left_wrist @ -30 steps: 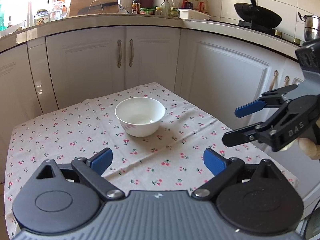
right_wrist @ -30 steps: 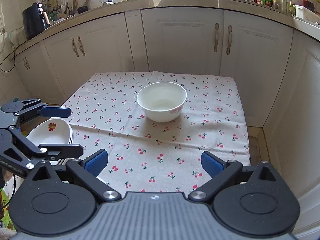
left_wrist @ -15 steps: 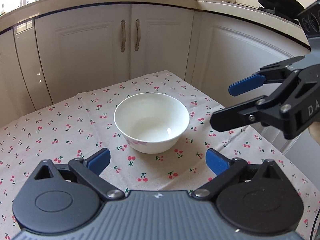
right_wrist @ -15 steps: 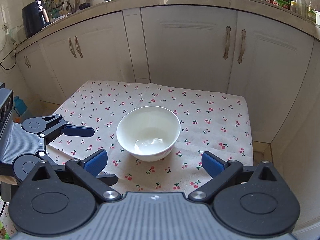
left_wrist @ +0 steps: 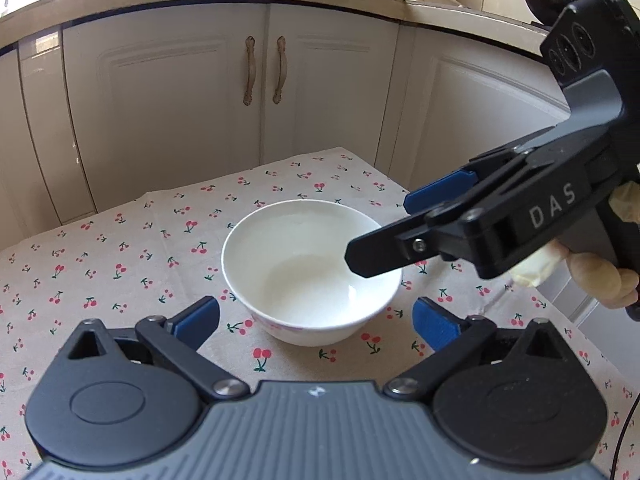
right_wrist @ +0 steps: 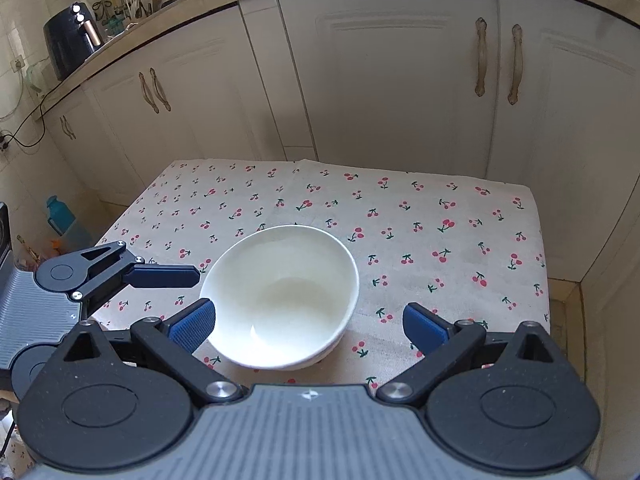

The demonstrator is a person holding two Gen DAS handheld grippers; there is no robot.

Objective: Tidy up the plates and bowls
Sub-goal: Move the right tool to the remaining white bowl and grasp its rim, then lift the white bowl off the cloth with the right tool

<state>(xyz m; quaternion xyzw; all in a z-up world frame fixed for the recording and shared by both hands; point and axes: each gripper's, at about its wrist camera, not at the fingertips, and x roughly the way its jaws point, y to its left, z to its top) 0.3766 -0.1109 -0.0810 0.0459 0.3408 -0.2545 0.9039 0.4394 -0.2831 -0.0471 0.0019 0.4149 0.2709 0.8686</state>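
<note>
White bowl sits on counter just ahead of both tools. Left tool opening, nothing gripped; right tool spread wide, empty, w/ bowl partly between its fingers, so nearer.

White bowl with faint pink marking low on its outer wall, beige tablecloth printed with red cherries on green stems, black tongs with blue pads, cream cabinet doors with bronze handles, black air fryer, teal bottle.
</note>
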